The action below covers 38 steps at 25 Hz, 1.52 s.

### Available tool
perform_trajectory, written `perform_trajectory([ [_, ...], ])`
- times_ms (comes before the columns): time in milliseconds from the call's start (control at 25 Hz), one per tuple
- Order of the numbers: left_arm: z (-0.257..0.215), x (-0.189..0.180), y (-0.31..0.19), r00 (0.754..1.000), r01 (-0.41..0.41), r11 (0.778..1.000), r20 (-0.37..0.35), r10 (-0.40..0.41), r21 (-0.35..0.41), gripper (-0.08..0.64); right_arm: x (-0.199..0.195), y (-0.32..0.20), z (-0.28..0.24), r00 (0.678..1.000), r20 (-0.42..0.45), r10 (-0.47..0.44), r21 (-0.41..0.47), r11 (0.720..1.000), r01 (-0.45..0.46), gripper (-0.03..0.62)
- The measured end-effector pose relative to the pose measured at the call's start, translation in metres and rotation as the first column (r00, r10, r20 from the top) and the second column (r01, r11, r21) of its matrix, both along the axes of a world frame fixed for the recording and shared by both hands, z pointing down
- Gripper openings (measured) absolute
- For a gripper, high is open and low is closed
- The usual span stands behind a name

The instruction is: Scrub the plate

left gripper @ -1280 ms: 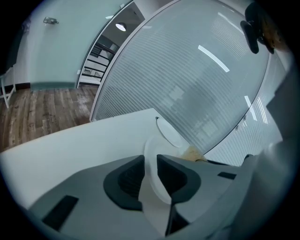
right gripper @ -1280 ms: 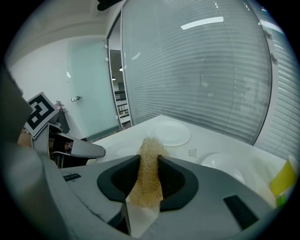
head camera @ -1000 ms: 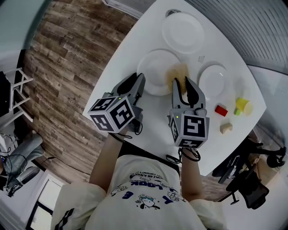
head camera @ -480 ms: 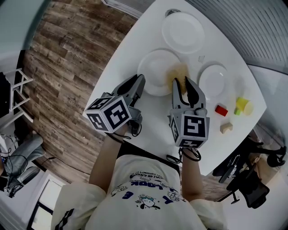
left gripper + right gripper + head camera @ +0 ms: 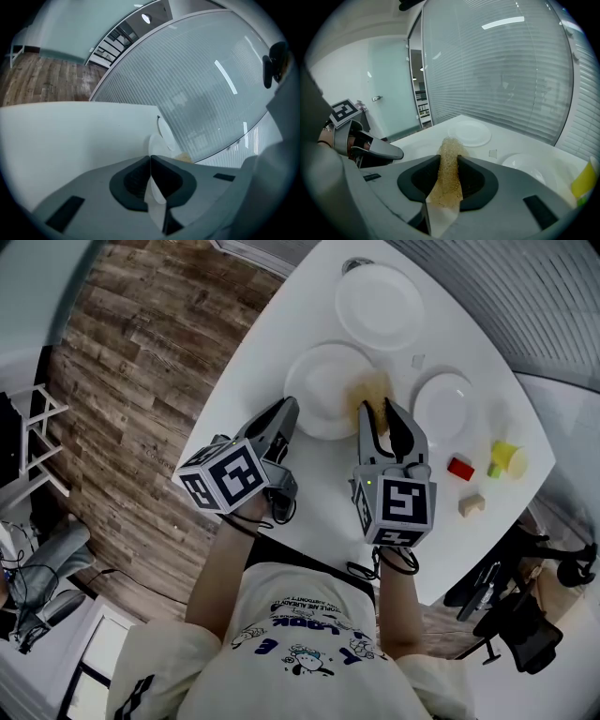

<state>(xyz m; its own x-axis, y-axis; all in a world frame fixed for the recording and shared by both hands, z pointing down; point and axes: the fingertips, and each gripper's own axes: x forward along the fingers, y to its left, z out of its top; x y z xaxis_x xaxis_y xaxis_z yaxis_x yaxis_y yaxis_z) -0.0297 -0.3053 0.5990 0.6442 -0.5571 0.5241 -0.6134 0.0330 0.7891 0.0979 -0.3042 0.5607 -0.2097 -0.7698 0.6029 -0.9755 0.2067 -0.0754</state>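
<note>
The middle white plate [image 5: 323, 381] lies on the white table [image 5: 281, 324]. My left gripper [image 5: 289, 412] sits at that plate's near left rim with its jaws together on the thin white edge; in the left gripper view the plate [image 5: 158, 144] shows edge-on just past the left gripper [image 5: 150, 161]. My right gripper [image 5: 386, 412] is shut on a tan mesh scrub sponge [image 5: 370, 390], which rests at the plate's right side. In the right gripper view the sponge [image 5: 449, 173] fills the gap of the right gripper [image 5: 449, 161].
A second plate [image 5: 380, 306] lies farther back and a smaller white dish [image 5: 443, 409] to the right. Beyond it lie a red block [image 5: 460, 470], a yellow-green object [image 5: 506, 460] and a beige block [image 5: 471, 506]. The table edge drops to wooden floor on the left.
The left gripper has rolled about its own axis, so its marker cube shows different faces. Both grippers stay in place; the plate and sponge have not shifted.
</note>
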Motion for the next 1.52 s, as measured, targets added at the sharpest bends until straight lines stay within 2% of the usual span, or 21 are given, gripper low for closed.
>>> perform_trajectory([
  [200, -0.002, 0.000, 0.002, 0.994, 0.050, 0.999, -0.096, -0.052, -0.021, 0.026, 0.002, 0.000, -0.002, 1.000, 0.000, 0.015, 0.005, 1.000, -0.015, 0.112],
  [440, -0.002, -0.001, 0.007, 0.974, 0.105, 0.993, -0.194, -0.115, -0.060, 0.026, 0.005, 0.002, -0.014, 1.000, -0.003, 0.021, 0.031, 0.999, -0.021, 0.114],
  [680, -0.017, -0.001, 0.008, 0.959, 0.108, 0.993, -0.258, -0.115, -0.043, 0.026, 0.004, 0.003, -0.040, 0.999, -0.001, 0.047, 0.079, 0.996, -0.047, 0.114],
  [880, -0.044, 0.004, 0.007, 0.950, 0.072, 0.997, -0.306, -0.066, 0.010, 0.026, 0.004, 0.005, -0.069, 0.997, 0.004, 0.083, 0.129, 0.988, -0.083, 0.112],
  [1280, -0.090, 0.009, 0.011, 0.942, 0.006, 0.995, -0.334, 0.027, 0.096, 0.026, 0.008, 0.010, -0.126, 0.984, 0.031, 0.174, 0.253, 0.951, -0.176, 0.114],
  [1520, -0.104, 0.009, 0.014, 0.939, -0.034, 0.992, -0.337, 0.073, 0.120, 0.026, 0.012, 0.013, -0.150, 0.974, 0.032, 0.225, 0.284, 0.932, -0.224, 0.113],
])
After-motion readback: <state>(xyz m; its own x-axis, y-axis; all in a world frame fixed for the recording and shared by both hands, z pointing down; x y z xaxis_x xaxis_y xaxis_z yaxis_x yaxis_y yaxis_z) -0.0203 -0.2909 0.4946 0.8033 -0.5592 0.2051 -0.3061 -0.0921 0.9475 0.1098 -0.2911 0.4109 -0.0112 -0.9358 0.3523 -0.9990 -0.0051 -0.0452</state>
